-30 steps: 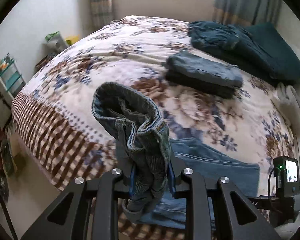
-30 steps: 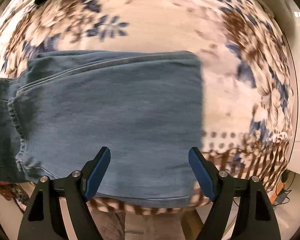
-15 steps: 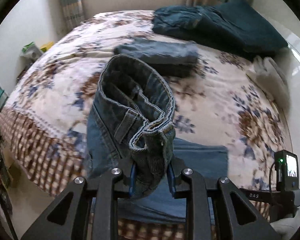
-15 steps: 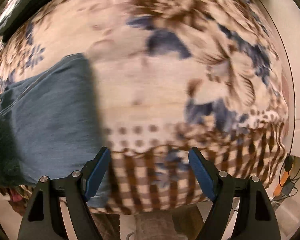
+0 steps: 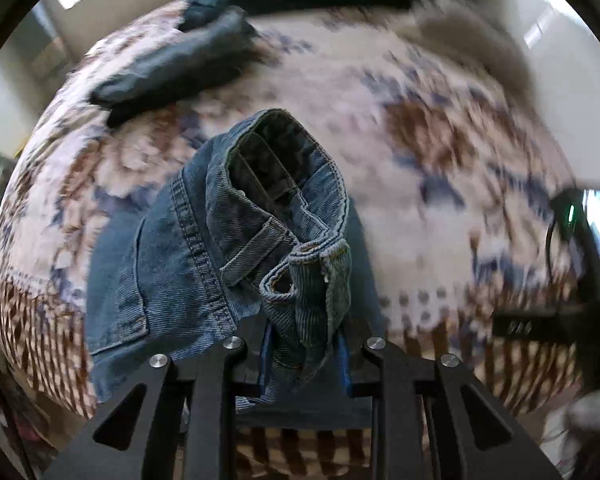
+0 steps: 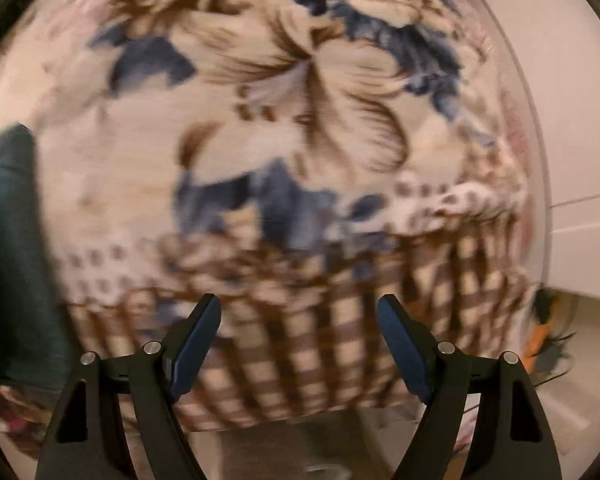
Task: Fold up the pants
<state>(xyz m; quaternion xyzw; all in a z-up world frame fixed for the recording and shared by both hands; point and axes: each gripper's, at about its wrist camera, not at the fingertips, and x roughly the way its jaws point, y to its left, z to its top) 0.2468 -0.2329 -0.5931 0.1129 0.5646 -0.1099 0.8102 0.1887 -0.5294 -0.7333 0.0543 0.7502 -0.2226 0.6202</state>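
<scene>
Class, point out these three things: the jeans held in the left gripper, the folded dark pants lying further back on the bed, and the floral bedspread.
jeans (image 5: 300, 240), left wrist view, on the waistband.
folded dark pants (image 5: 172, 72), left wrist view, top face.
floral bedspread (image 6: 300, 80), right wrist view, flower print.

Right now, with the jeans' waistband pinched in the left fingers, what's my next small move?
Probably lower the left gripper and lay the waistband over the jeans below; the right gripper is open over bare bedspread.
</scene>
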